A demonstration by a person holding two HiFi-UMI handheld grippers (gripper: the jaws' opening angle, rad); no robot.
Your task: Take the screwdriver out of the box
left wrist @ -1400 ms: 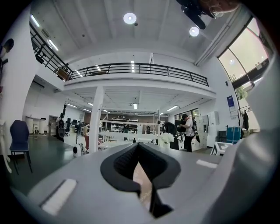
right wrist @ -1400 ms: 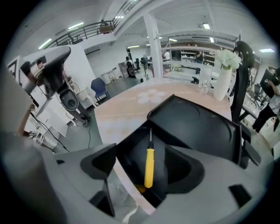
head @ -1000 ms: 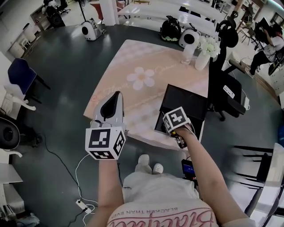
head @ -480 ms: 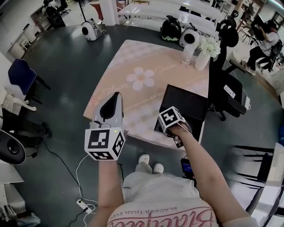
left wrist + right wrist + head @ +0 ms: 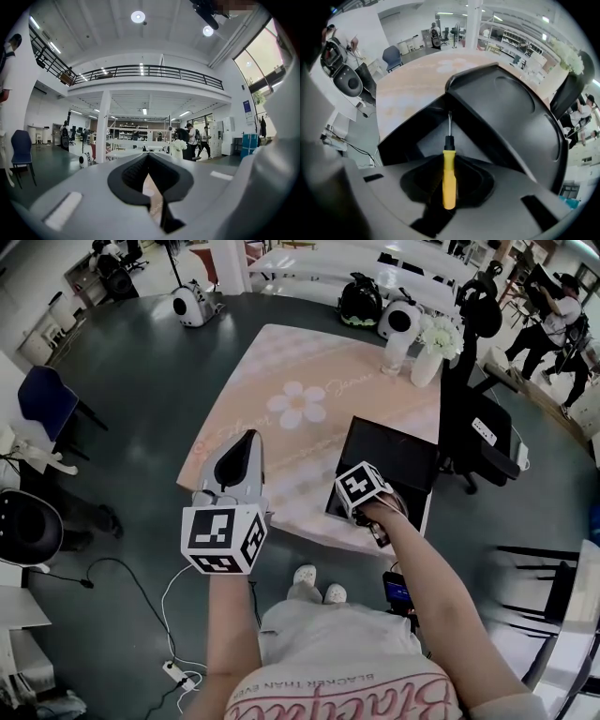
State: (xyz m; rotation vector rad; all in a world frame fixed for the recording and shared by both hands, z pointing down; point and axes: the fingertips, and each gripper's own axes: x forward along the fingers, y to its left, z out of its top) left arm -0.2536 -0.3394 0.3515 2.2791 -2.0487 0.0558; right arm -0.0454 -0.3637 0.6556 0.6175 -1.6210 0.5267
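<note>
Yellow handle of the screwdriver sits pinched in the right gripper. Its jaws have just been closing on it. The gripper points down into the open black box, and the steel shaft runs toward 12 o'clock, ending at the box's inner corner. The box sits at 4 o'clock on the pink table. The left gripper is held level over the table's 7 o'clock edge, jaws pressed together with nothing between them.

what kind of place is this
Probably a big open office or lab hall: rows of white desks, a blue chair, and a railed balcony overhead.
</note>
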